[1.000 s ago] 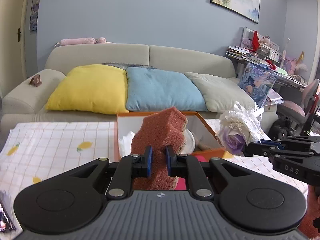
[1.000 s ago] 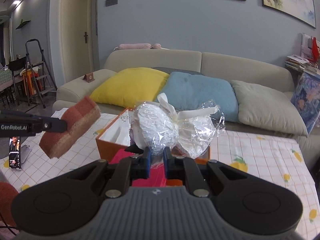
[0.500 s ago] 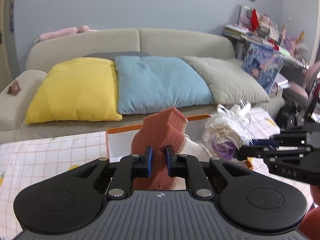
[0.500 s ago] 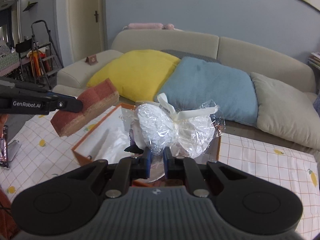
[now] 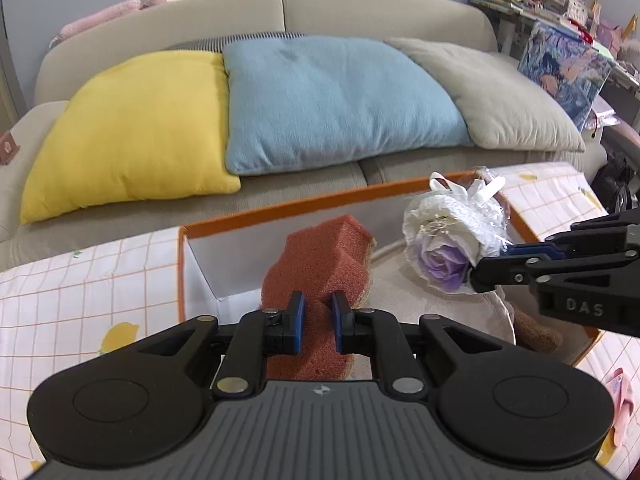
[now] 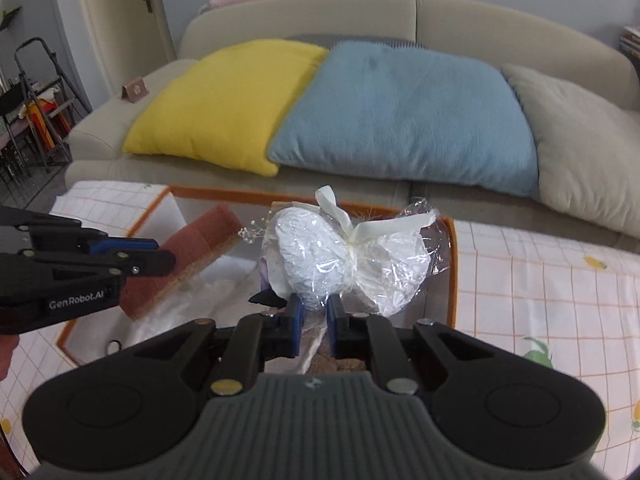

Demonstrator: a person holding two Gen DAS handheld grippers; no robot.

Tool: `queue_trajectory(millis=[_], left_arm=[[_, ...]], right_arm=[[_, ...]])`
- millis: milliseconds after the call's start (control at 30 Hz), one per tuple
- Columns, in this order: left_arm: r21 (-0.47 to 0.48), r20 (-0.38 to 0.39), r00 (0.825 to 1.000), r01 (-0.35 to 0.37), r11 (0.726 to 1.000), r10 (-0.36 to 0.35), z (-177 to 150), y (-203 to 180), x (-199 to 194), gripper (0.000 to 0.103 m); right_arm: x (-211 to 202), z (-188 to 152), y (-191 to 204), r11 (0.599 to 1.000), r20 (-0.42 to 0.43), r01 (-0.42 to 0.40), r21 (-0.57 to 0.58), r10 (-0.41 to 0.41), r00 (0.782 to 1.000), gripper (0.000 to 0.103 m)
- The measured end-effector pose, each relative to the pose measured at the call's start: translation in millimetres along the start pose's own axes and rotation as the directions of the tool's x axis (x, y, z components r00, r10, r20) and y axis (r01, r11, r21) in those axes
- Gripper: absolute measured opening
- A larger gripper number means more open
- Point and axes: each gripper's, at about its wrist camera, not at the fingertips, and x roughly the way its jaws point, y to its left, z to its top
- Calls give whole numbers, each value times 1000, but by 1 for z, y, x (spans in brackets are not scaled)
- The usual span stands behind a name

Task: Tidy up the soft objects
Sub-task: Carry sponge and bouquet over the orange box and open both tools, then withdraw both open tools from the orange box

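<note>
My left gripper is shut on a red-brown sponge with a tan scouring side, held above the open orange-rimmed box. In the right wrist view the same sponge hangs from the left gripper at the left, over the box. My right gripper is shut on a cellophane-wrapped flower bundle tied with a cream ribbon. Seen from the left wrist, that flower bundle shows a purple bloom, pinched by the right gripper over the box's right half.
The box holds white cloth and a brown piece. It stands on a checked lemon-print tablecloth. Behind it is a beige sofa with a yellow cushion, a blue one and a grey one. A cluttered desk stands at right.
Both grippers have moved forward and down toward the box with their loads, and now hang over its inside. The sofa looms closer. Neither grip has changed.
</note>
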Motion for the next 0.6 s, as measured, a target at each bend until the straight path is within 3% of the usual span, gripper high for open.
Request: queue_trajectory(millis=[233, 333, 433, 500, 600], left_arm=[[4, -56, 998, 1, 1000, -1, 0, 1, 19, 18], [18, -48, 999, 11, 1000, -10, -4, 0, 16, 24], [24, -29, 1000, 11, 1000, -11, -6, -1, 10, 39], [21, -11, 1000, 7, 1000, -7, -6, -4, 4, 60], [7, 23, 1000, 14, 1000, -14, -6, -7, -10, 68]], right_arm=[[32, -5, -2, 1000, -75, -10, 8, 10, 997, 11], [32, -7, -2, 1000, -74, -9, 12, 10, 997, 13], [23, -8, -1, 1000, -60, 5, 3, -5, 998, 20], [16, -8, 1, 1000, -51, 14, -2, -14, 999, 27], [4, -10, 2, 1000, -30, 23, -2, -23, 999, 40]])
